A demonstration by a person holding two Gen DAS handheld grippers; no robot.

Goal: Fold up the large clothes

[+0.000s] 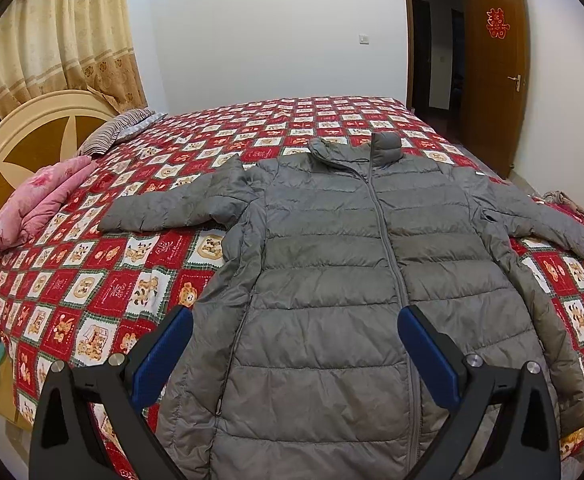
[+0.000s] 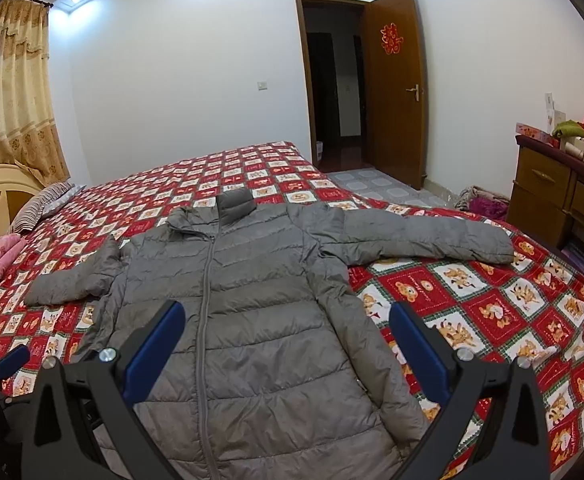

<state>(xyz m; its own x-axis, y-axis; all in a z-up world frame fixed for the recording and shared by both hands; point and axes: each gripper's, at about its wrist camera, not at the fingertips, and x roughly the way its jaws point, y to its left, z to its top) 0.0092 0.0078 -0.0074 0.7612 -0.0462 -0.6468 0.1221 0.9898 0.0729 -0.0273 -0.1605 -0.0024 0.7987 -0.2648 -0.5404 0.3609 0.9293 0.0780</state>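
So far: nothing is folded, as I read it; I am at the very start.
Jacket: the grey quilted puffer jacket (image 1: 324, 264) lies front up on the bed (image 1: 104, 280), zipped to the stand-up collar, hem toward me, collar toward the far wall.
Its left-hand sleeve, as I see it: this sleeve (image 1: 180, 204) is spread out sideways on the red bear-print bedspread, with a kink near the shoulder.
Its right-hand sleeve: this sleeve (image 2: 424, 236) is stretched flat toward the foot side of the bed, cuff near the edge.
Left gripper: my left gripper (image 1: 296, 344) hangs above the lower body panel, jaws released and wide apart, blue pads gripping nothing.
Right gripper: my right gripper (image 2: 288, 340) hovers over the lower right side of the jacket, jaws likewise released and empty.
Contact: neither tool appears to touch the fabric, though I cannot be sure of the height.
Done: only the laying out flat, judging by how it lies.
Left to do: both sleeves across the chest, sides inward, then hem up toward the collar.
Watch: the slick padded shell will likely spring back and slide, so I expect to need a deep pinch.
Nearby: a pink quilt (image 1: 40, 204) and a striped pillow (image 1: 112, 132) sit by the headboard, well apart from the jacket.
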